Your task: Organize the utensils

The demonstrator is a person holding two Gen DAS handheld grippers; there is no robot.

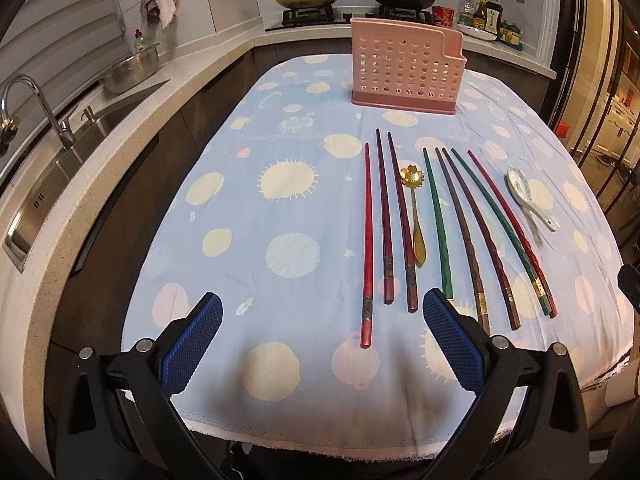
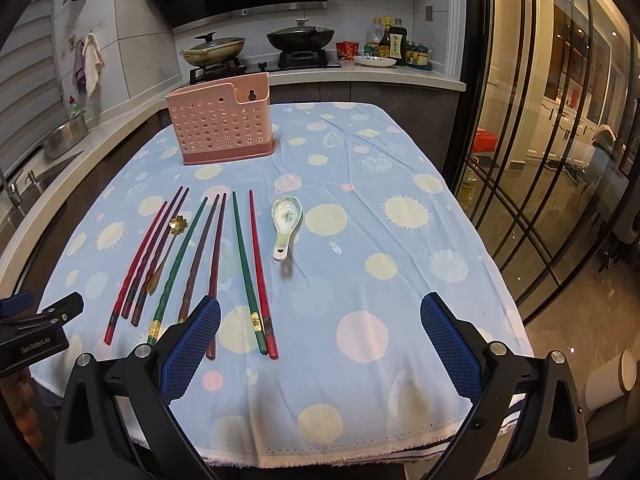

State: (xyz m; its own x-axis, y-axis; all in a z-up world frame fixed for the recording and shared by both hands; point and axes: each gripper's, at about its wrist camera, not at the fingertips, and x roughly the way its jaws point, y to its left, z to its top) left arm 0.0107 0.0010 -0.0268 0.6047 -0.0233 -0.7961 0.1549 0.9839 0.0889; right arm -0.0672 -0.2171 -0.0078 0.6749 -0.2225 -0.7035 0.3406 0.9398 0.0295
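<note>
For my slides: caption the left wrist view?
Open left gripper faces chopsticks, two spoons, and pink holder.

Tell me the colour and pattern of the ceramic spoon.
The ceramic spoon is white with a green floral motif in its bowl, clearest in the right wrist view.

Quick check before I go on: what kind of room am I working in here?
A home kitchen, most likely. A gas stove with two lidded pans sits on the back counter, a sink with a faucet runs along the left, and sauce bottles stand near the stove.
</note>
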